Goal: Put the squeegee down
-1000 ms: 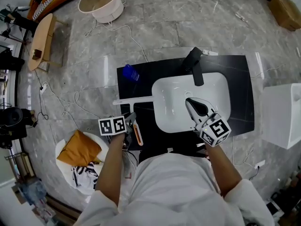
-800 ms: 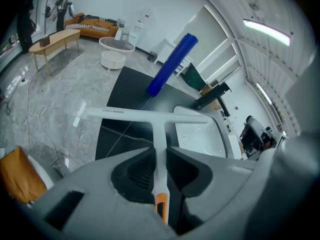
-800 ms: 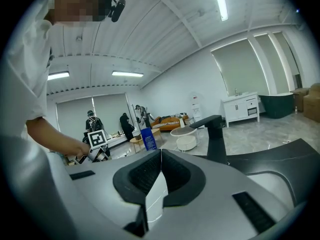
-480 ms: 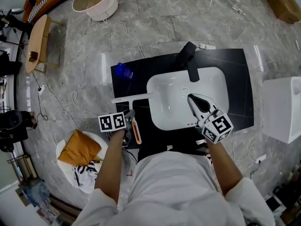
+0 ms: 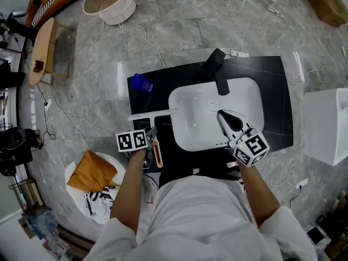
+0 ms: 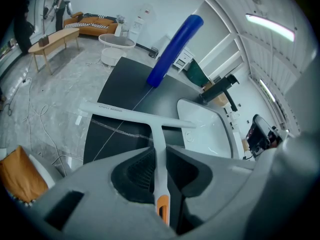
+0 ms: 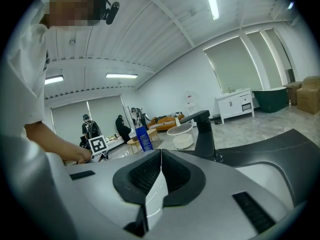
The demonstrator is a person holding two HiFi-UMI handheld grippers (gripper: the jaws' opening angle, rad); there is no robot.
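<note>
Nearly done: left gripper [image 5: 153, 138] clamped on squeegee [image 5: 154, 113] over desk [image 5: 272, 80] at frame's left-centre, right gripper [image 5: 226, 120] closed empty, release pending.

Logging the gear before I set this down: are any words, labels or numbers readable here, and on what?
No text can be read for certain.
Squeegee blade: a short dark print, too small to read.
Blue bottle label: blurred, unreadable.
Marker cubes: square patterns only, no letters or numbers.
</note>
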